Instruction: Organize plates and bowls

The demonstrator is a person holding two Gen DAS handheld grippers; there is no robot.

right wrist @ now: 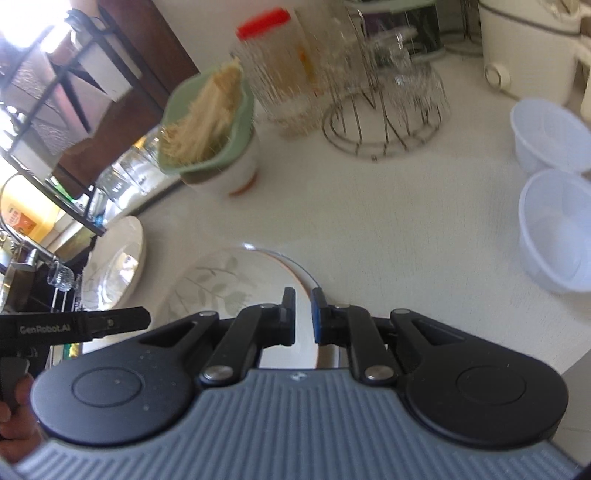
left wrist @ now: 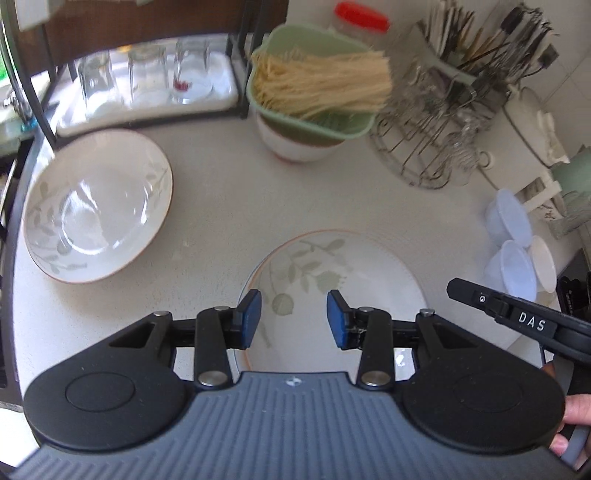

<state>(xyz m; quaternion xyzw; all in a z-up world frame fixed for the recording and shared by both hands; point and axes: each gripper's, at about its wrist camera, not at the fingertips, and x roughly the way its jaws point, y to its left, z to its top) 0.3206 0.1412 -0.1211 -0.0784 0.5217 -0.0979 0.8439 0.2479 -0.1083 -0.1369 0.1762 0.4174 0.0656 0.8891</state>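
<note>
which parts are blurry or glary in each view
Left wrist: noodle basket and utensil rack smeared, glare on the far plate. Right wrist: red-capped jar and wire rack blurred, window corner blown out; fisheye bends both.

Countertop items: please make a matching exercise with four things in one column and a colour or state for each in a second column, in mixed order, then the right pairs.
Things
1. right gripper
2. left gripper
3. basket of dry noodles
4. jar lid

Colour or state
A. red
B. pale green, resting on a white bowl
C. closed on the rim of a leaf-patterned plate
D. pads apart, holding nothing

Pairs: 1-C, 2-D, 3-B, 4-A
</note>
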